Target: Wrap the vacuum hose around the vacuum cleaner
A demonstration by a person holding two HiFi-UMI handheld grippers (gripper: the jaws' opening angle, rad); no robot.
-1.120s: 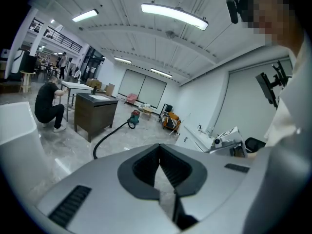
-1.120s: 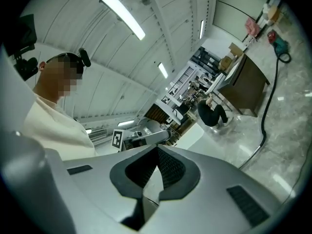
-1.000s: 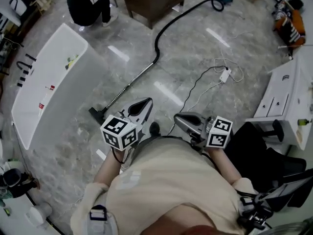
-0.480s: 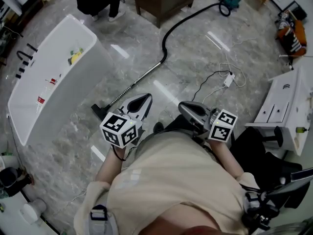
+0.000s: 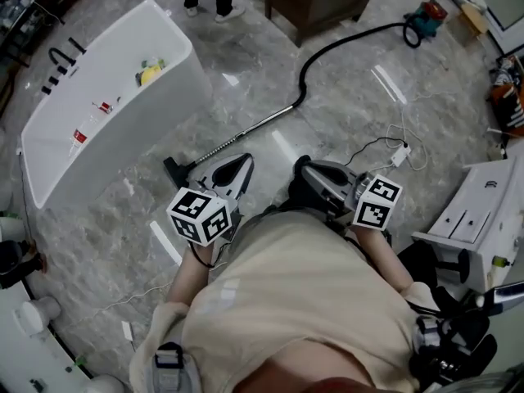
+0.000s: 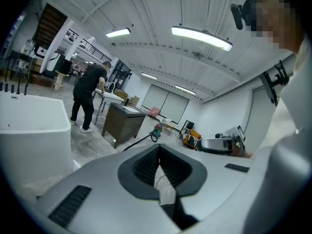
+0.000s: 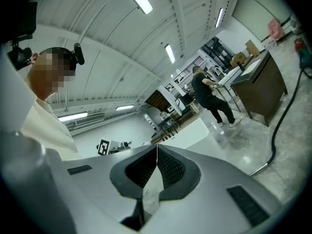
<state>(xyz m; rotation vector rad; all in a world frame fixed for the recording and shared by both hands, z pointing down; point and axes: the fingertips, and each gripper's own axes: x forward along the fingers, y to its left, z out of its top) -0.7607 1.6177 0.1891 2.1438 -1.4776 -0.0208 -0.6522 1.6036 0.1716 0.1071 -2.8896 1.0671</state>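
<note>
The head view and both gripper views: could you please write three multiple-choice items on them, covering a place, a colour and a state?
1. Where does the black flexible vacuum hose lie?
A over a cabinet
B loose on the grey marble floor
C coiled round the cleaner

2. What colour is the long smooth bathtub?
A white
B black
C green

3. How are both grippers' fingers?
A open
B shut on the hose
C shut, empty

Key:
B, it trails across the floor.
A, its walls are white.
C, on the left gripper and the right gripper the fingers meet with nothing between.
</note>
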